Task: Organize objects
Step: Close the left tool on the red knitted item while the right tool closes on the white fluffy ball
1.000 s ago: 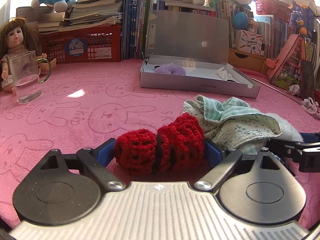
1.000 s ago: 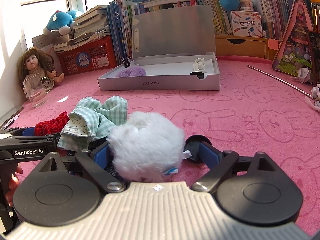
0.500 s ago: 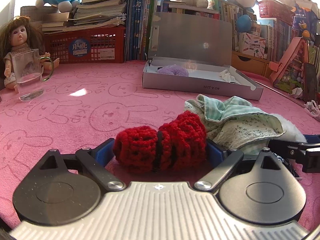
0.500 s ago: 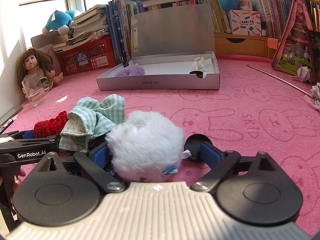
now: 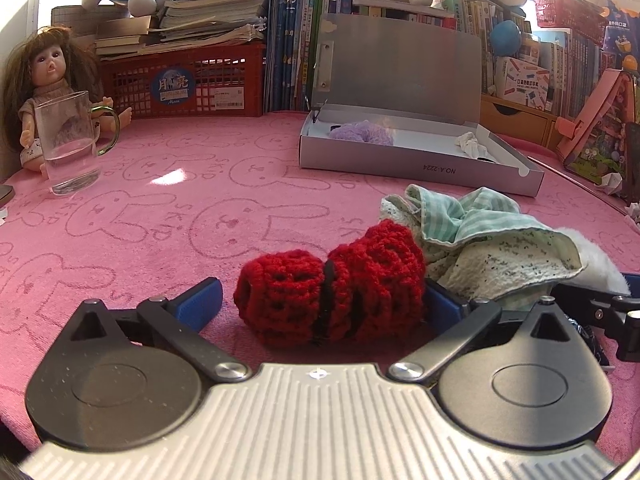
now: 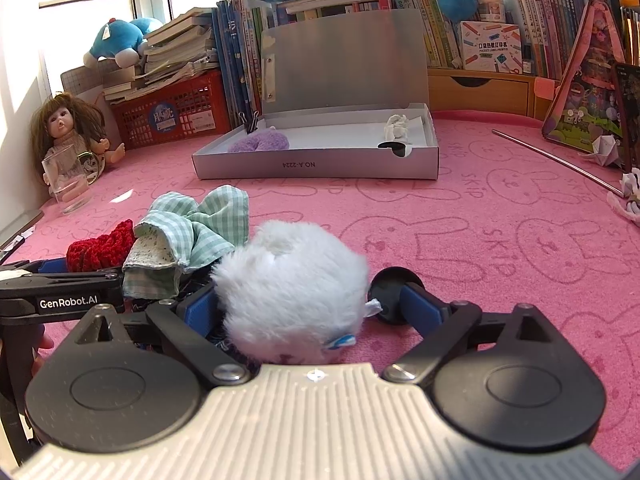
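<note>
Red crocheted scrunchie, knobbly, bunched.

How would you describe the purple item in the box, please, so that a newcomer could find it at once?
Start at the open grey box lying on the pink bunny-print cloth in front of the bookshelf. Inside, at the end nearer the red basket, lies a fuzzy purple scrunchie. It is the only purple thing there; the box's other item, at the opposite end, is a small white bundle.

The grey box reads "NO.A-2224"; the left gripper's arm reads "GenRobot.AI".
</note>
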